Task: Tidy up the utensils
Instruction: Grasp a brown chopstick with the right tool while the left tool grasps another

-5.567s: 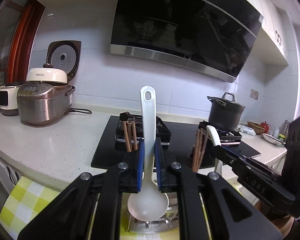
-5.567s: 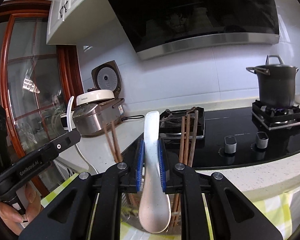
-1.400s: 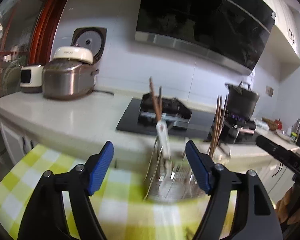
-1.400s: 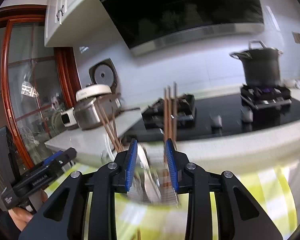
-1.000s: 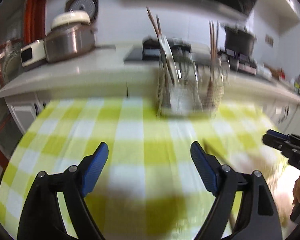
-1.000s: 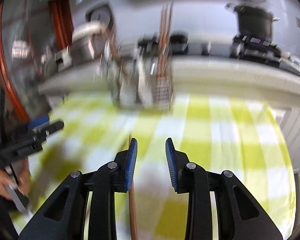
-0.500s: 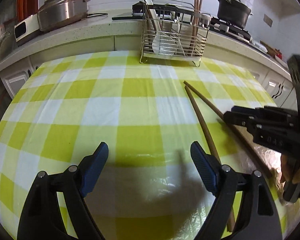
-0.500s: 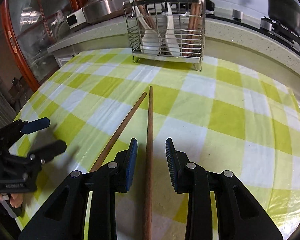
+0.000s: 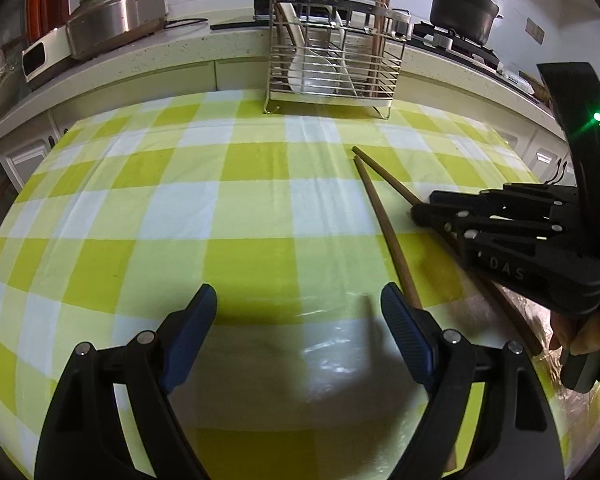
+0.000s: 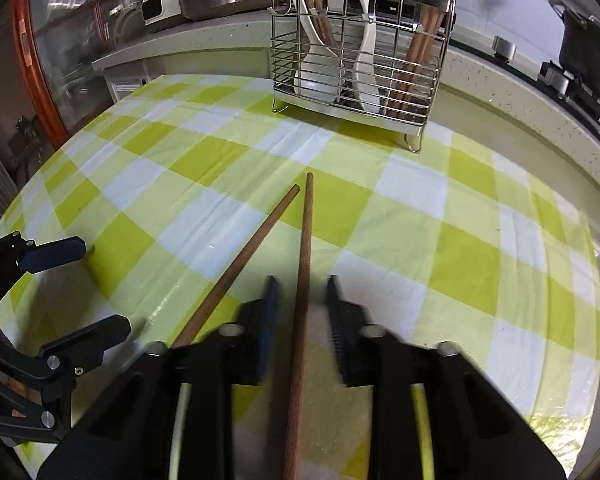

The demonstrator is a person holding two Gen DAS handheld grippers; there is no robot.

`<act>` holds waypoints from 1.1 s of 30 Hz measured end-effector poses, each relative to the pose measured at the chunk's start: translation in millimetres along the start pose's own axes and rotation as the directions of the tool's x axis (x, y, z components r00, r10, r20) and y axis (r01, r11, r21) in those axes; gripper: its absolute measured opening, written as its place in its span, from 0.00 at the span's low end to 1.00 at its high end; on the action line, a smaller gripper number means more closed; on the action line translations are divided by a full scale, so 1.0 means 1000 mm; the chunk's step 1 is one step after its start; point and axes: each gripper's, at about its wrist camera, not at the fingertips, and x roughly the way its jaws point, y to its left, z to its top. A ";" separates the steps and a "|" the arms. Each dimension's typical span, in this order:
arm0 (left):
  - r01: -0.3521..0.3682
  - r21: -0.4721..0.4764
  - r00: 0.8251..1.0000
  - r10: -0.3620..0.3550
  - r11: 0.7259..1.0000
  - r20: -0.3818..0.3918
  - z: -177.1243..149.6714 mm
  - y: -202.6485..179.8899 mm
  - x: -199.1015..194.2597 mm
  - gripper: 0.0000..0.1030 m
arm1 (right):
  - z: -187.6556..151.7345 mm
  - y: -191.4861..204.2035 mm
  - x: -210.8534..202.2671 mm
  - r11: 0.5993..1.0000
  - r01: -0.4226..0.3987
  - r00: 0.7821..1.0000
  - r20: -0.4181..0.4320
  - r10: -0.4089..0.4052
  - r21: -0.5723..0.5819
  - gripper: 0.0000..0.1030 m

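Two brown chopsticks lie on the checked cloth, tips toward a wire utensil rack (image 10: 356, 52) (image 9: 332, 68). The rack holds two white spoons (image 10: 318, 68) and more chopsticks (image 10: 424, 40). My right gripper (image 10: 299, 300) is open and straddles the right-hand chopstick (image 10: 305, 240), which runs between its fingers. The left-hand chopstick (image 10: 252, 248) lies just outside its left finger. My left gripper (image 9: 298, 316) is open wide and empty over the cloth, left of the nearer chopstick (image 9: 384, 224). The right gripper shows in the left wrist view (image 9: 424, 212) over the other chopstick (image 9: 388, 180).
The table carries a yellow and white checked cloth (image 9: 180, 200). Behind it runs a kitchen counter (image 9: 140, 52) with a rice cooker (image 9: 116, 20), a hob and a dark pot (image 9: 464, 8). The left gripper shows at the left of the right wrist view (image 10: 56, 292).
Both grippers let go of the white spoons, which now stand in the rack, and drew back over the table. The right gripper has come down around one chopstick.
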 end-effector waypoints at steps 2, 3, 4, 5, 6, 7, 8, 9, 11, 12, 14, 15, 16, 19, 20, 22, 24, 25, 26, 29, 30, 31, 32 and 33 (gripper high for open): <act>0.011 0.005 1.000 -0.011 1.000 -0.005 0.001 -0.005 0.002 0.79 | -0.004 -0.005 -0.003 1.000 0.016 1.000 0.008 -0.016 0.010 0.06; 0.013 0.013 1.000 -0.013 1.000 -0.006 0.003 -0.009 0.003 0.79 | -0.007 -0.008 -0.005 1.000 0.024 1.000 0.019 -0.025 0.018 0.06; 0.015 0.023 1.000 -0.014 1.000 -0.005 0.005 -0.013 0.004 0.79 | -0.010 -0.011 -0.007 0.999 0.029 0.999 0.024 -0.029 0.028 0.06; 0.015 0.032 1.000 -0.015 0.999 -0.005 0.006 -0.017 0.004 0.79 | -0.013 -0.015 -0.010 0.999 0.031 0.999 0.029 -0.032 0.043 0.06; 0.013 0.045 1.000 -0.013 0.999 -0.003 0.009 -0.022 0.006 0.79 | -0.017 -0.021 -0.014 0.998 0.031 0.999 0.036 -0.033 0.058 0.06; 0.012 0.052 1.000 -0.012 0.999 -0.003 0.011 -0.026 0.009 0.79 | -0.020 -0.025 -0.018 0.997 0.032 0.998 0.043 -0.035 0.067 0.06; 0.014 0.055 1.000 -0.014 0.998 -0.005 0.013 -0.030 0.011 0.79 | -0.022 -0.029 -0.020 0.997 0.035 0.998 0.048 -0.039 0.075 0.06; 0.017 0.055 1.000 -0.016 0.998 -0.010 0.016 -0.033 0.014 0.79 | -0.025 -0.033 -0.023 0.996 0.037 0.998 0.051 -0.041 0.083 0.06; 0.025 0.052 0.999 -0.024 0.998 -0.031 0.021 -0.039 0.023 0.78 | -0.030 -0.039 -0.027 0.995 0.038 0.997 0.057 -0.044 0.098 0.06; 0.025 0.050 0.999 -0.023 0.998 -0.039 0.024 -0.042 0.027 0.77 | -0.031 -0.041 -0.029 0.994 0.039 0.997 0.059 -0.046 0.105 0.06; 0.009 0.060 0.999 -0.006 0.998 -0.044 0.028 -0.047 0.034 0.74 | -0.036 -0.050 -0.033 0.991 0.035 0.997 0.066 -0.044 0.129 0.06; 0.000 0.070 0.999 0.003 0.998 -0.045 0.029 -0.049 0.036 0.71 | -0.037 -0.052 -0.034 0.990 0.032 0.997 0.068 -0.042 0.137 0.06; -0.011 0.086 0.999 0.015 0.996 -0.044 0.031 -0.052 0.039 0.69 | -0.040 -0.055 -0.036 0.989 0.028 0.997 0.071 -0.038 0.146 0.06; -0.011 0.105 0.999 0.016 0.994 -0.046 0.036 -0.055 0.042 0.62 | -0.044 -0.060 -0.038 0.986 0.014 0.997 0.075 -0.027 0.166 0.06; -0.012 0.106 0.999 0.017 0.994 -0.047 0.038 -0.054 0.043 0.60 | -0.045 -0.062 -0.038 0.985 0.007 0.997 0.074 -0.020 0.174 0.06; -0.011 0.111 0.999 0.016 0.994 -0.045 0.039 -0.054 0.044 0.58 | -0.045 -0.064 -0.038 0.983 -0.001 0.997 0.078 -0.013 0.185 0.06; -0.006 0.120 0.999 0.011 0.993 -0.040 0.039 -0.054 0.044 0.50 | -0.045 -0.064 -0.038 0.982 -0.001 0.997 0.077 -0.013 0.187 0.06; -0.005 0.126 0.999 0.010 0.992 -0.035 0.039 -0.054 0.043 0.47 | -0.045 -0.064 -0.038 0.982 0.001 0.997 0.075 -0.015 0.187 0.06; -0.003 0.131 0.999 0.007 0.991 -0.033 0.038 -0.055 0.043 0.42 | -0.045 -0.064 -0.037 0.982 0.004 0.997 0.071 -0.017 0.189 0.06; 0.005 0.147 1.000 -0.001 0.989 -0.029 0.038 -0.057 0.043 0.33 | -0.045 -0.066 -0.035 0.979 0.010 0.998 0.059 -0.023 0.202 0.06; 0.005 0.149 1.000 -0.002 0.989 -0.024 0.038 -0.057 0.042 0.28 | -0.045 -0.066 -0.034 0.979 0.014 0.998 0.054 -0.026 0.204 0.06; 0.002 0.152 1.000 0.001 0.988 -0.017 0.037 -0.057 0.042 0.26 | -0.045 -0.065 -0.034 0.979 0.018 0.998 0.051 -0.029 0.205 0.06; -0.002 0.155 1.000 0.004 0.988 -0.012 0.036 -0.057 0.041 0.22 | -0.045 -0.065 -0.033 0.978 0.022 0.998 0.047 -0.033 0.208 0.06; -0.001 0.156 1.000 0.003 0.988 -0.011 0.036 -0.057 0.041 0.17 | -0.045 -0.065 -0.033 0.977 0.024 0.998 0.045 -0.035 0.212 0.06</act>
